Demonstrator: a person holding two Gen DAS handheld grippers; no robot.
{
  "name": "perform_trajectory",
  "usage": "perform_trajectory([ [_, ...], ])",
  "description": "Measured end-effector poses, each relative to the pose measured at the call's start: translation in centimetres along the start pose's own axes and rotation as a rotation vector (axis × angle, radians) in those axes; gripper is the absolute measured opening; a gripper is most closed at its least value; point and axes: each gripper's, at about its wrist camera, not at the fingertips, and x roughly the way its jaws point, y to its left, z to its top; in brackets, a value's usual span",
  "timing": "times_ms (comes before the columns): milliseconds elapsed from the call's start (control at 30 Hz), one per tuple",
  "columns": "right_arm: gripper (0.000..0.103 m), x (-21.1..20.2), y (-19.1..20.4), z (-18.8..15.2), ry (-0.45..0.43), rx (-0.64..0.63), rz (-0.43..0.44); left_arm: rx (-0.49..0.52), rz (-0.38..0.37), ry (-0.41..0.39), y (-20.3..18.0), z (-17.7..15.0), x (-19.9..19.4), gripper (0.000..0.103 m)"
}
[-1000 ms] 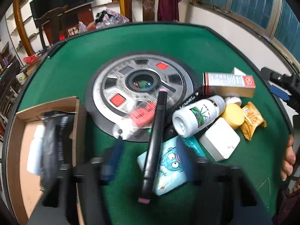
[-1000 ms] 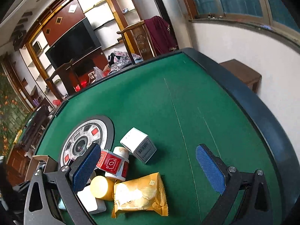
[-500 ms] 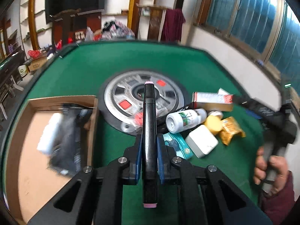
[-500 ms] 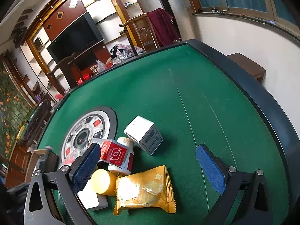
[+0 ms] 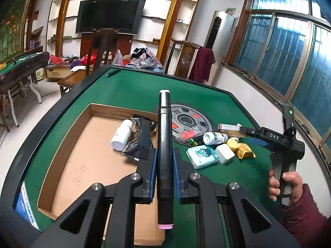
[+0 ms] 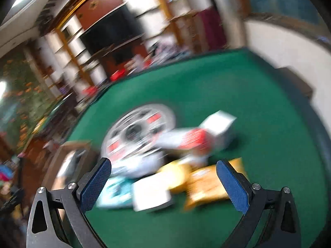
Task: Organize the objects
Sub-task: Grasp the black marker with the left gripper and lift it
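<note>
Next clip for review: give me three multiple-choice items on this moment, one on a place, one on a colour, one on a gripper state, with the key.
1. Where does the white bottle with the plain cap lie?
A. inside the cardboard box
B. on the grey disc
C. on the floor

2. What colour are the end caps of the marker?
A. blue
B. pink
C. yellow

3. How does the left gripper stand?
A. wide open and empty
B. shut on the marker
C. shut on a snack packet

Key: 1 A, it rests on the box floor beside a black packet. 2 B, both ends show pale pink. 3 B, the blue fingers press both sides of the barrel.
</note>
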Motion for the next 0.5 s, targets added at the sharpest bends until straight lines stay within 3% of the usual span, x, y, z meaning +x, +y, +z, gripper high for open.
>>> perform_trajectory([
  [100, 0.103, 2.0, 2.6, -0.8, 0.135, -0.028, 0.123, -0.01, -0.028, 0.004, 0.7, -0.5, 0.2, 0.014],
  [167, 0.103, 3.7, 3.9, -1.8, 0.2, -0.05, 0.143, -0.016, -0.039, 0.01, 1.2, -0.9, 0.6, 0.014],
  [300, 0.103, 7.1, 5.9, -2.5, 0.276, -0.089, 0.07, -0.05, -0.054, 0.013, 2.7, -1.6, 0.9, 0.014],
  [433, 0.103, 9.6, 6.9, -2.1, 0.27, -0.126, -0.076, -0.079, -0.061, 0.022, 3.8, -2.3, 1.5, 0.014],
  [500, 0.103, 10.0, 7.3, -2.1, 0.312, -0.111, -0.011, -0.088, -0.058, 0.032, 4.3, -2.6, 1.9, 0.014],
])
